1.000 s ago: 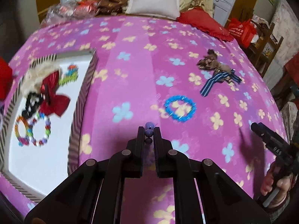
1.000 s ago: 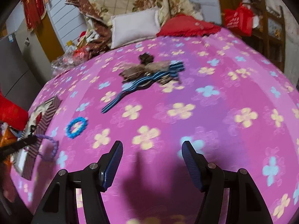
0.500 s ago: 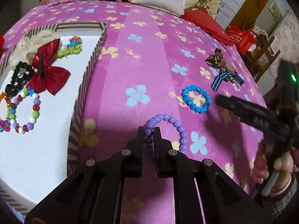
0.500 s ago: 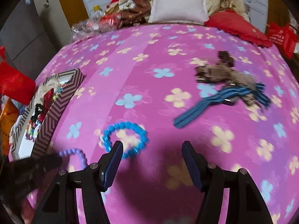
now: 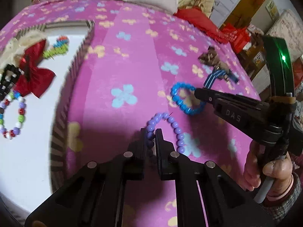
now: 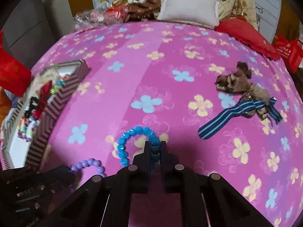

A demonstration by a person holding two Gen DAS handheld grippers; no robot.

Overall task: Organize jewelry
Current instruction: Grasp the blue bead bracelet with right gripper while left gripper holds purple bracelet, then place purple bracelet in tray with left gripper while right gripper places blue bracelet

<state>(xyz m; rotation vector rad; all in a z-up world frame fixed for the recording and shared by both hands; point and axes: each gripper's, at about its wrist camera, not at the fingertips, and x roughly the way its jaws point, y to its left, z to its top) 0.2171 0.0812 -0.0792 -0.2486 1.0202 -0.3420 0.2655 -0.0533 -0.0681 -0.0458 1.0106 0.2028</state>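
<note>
One pink flowered bedspread (image 6: 170,60) is carrying everything. One striped-rimmed white tray (image 5: 62,124) is sitting at its left edge, holding one red bow (image 5: 36,75), one black beaded piece (image 5: 7,79), one multicoloured bead bracelet (image 5: 13,113) and one green-and-blue beaded piece (image 5: 56,47). Toward the right edge, one brown hair bow (image 6: 236,81) is lying against one blue striped ribbon (image 6: 227,119). Near the middle, two bracelets are lying just apart: the right gripper (image 6: 155,147) is pinching the blue bead bracelet (image 6: 128,138), and the left gripper (image 5: 151,134) is pinching the purple bead bracelet (image 5: 176,128). One hand (image 5: 272,172) is gripping the right tool's handle.
</note>
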